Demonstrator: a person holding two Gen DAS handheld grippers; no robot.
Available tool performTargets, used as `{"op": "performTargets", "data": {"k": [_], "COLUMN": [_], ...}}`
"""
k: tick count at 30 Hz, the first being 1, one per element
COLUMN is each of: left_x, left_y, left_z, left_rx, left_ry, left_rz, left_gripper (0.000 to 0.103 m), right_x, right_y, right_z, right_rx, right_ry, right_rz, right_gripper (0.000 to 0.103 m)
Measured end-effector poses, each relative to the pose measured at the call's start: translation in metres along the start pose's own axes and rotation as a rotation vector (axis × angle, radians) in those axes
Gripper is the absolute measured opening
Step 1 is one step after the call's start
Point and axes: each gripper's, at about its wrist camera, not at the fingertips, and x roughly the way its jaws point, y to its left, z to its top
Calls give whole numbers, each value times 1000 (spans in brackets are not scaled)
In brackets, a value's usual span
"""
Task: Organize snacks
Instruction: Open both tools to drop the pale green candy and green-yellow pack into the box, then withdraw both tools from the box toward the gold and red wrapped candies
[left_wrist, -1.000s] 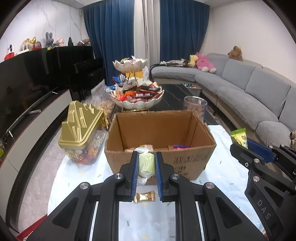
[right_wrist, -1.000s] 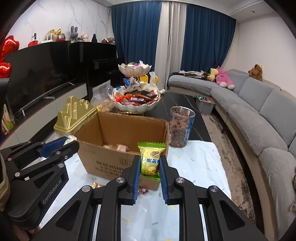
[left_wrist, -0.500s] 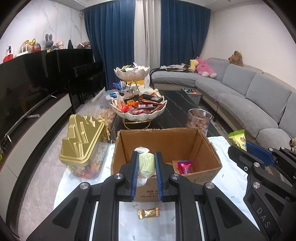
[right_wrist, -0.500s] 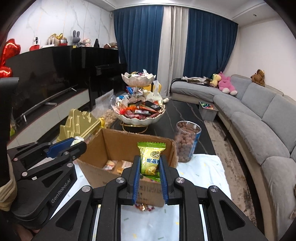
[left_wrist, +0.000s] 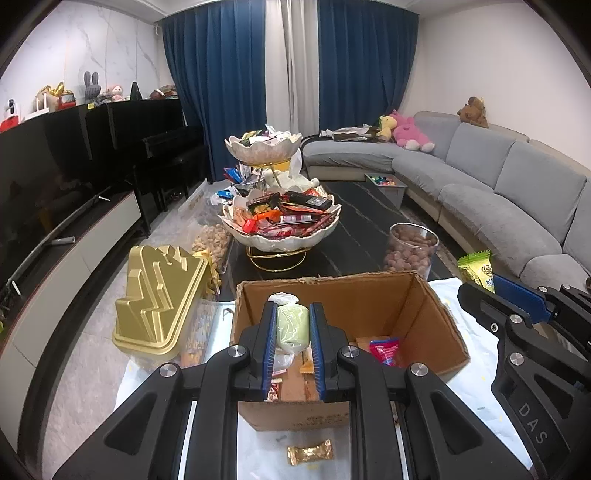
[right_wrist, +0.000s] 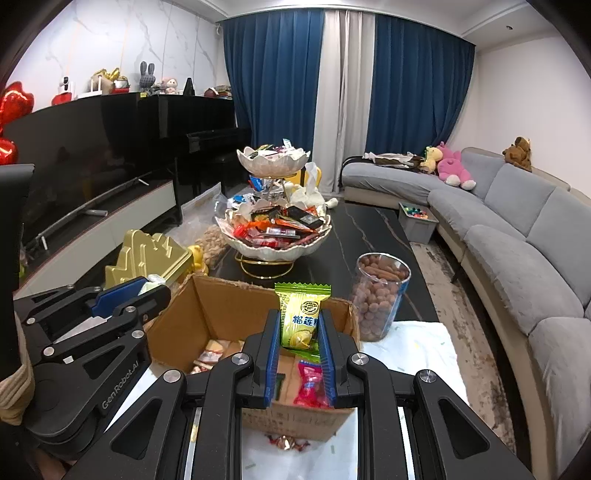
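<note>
My left gripper (left_wrist: 292, 334) clamps a pale green sweet (left_wrist: 291, 326), my right gripper (right_wrist: 300, 341) a durian packet (right_wrist: 300, 317), both over the box (left_wrist: 424, 317). Several snacks already lie inside; these 2 and a gold candy (left_wrist: 309, 452) on the table remain.

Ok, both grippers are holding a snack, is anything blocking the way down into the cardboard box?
Nothing visible does. The pale green snack in the left gripper and the green durian packet in the right gripper hang over the open cardboard box. Its top is uncovered, with only a few snacks lying on the bottom.
</note>
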Motion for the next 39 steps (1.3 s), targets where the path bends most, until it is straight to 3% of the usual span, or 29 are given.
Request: {"op": "performTargets", "data": {"k": [20, 26, 28, 30, 34, 39], "left_x": [64, 68, 67, 64, 56, 40], "left_y": [12, 15, 17, 20, 22, 23], "left_z": [-6, -9, -9, -9, -8, -5], "left_rx": [-4, -11, -16, -24, -35, -35], "left_ry": [83, 94, 95, 87, 75, 52], "left_rz": [-16, -5, -4, 8, 10, 21], "left_gripper": [18, 19, 27, 51, 61, 79], "right_x": [73, 77, 75, 72, 63, 46], "right_y": [3, 1, 2, 2, 1, -2], "right_z": [-3, -3, -1, 0, 3, 7], "right_rx": [-10, -19, -26, -38, -38, -30], "right_ry": [99, 102, 93, 88, 69, 38], "right_rz": [22, 21, 13, 1, -9, -31], "right_gripper": [21, 22, 24, 27, 51, 70]}}
